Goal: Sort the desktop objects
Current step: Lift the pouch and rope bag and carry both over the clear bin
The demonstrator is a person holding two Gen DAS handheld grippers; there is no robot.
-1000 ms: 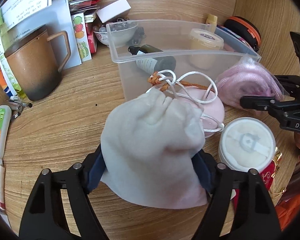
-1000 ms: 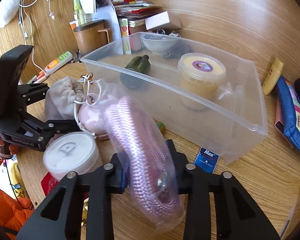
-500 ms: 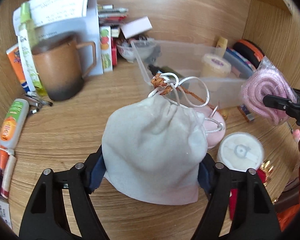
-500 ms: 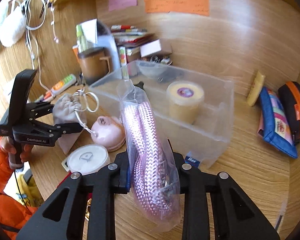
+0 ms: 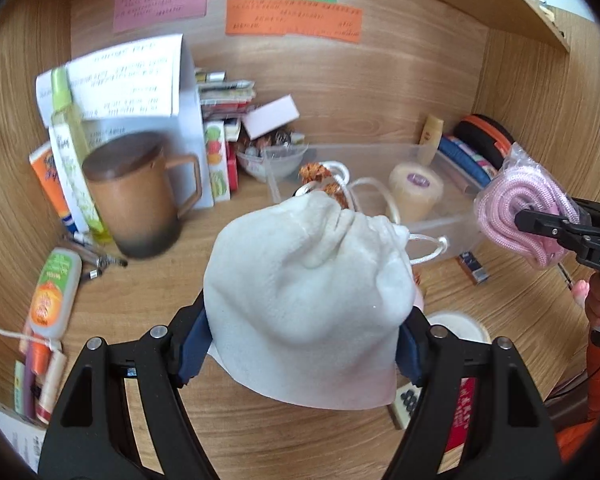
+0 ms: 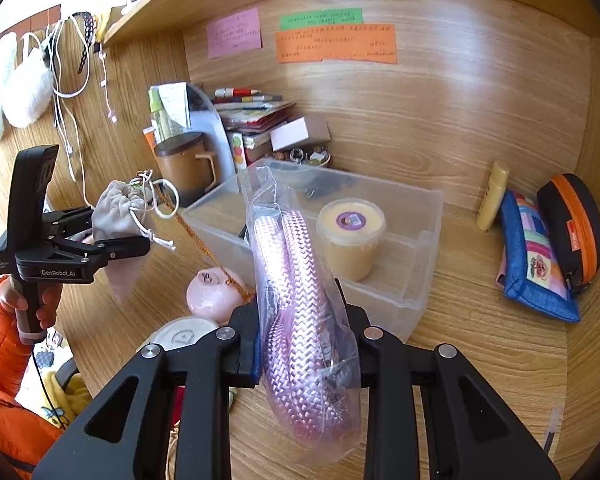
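My left gripper (image 5: 304,344) is shut on a white drawstring pouch (image 5: 308,292) and holds it above the desk; the pouch also shows in the right wrist view (image 6: 116,216), with its cords hanging. My right gripper (image 6: 306,340) is shut on a pink braided rope in a clear plastic bag (image 6: 300,300), held in the air in front of the clear plastic bin (image 6: 416,280). The bagged rope shows at the right of the left wrist view (image 5: 516,216). The bin holds a cream jar (image 6: 350,236) and a dark bottle.
A brown mug (image 5: 140,196), papers and small boxes stand at the back left. A pink round case (image 6: 216,292) and a white round lid (image 6: 180,336) lie on the desk before the bin. A blue pouch (image 6: 532,256) and a black-orange case (image 6: 572,228) lie right.
Both grippers have risen from the desk, lifting the pouch and the bagged rope higher. The views now look down on the bin from farther up.
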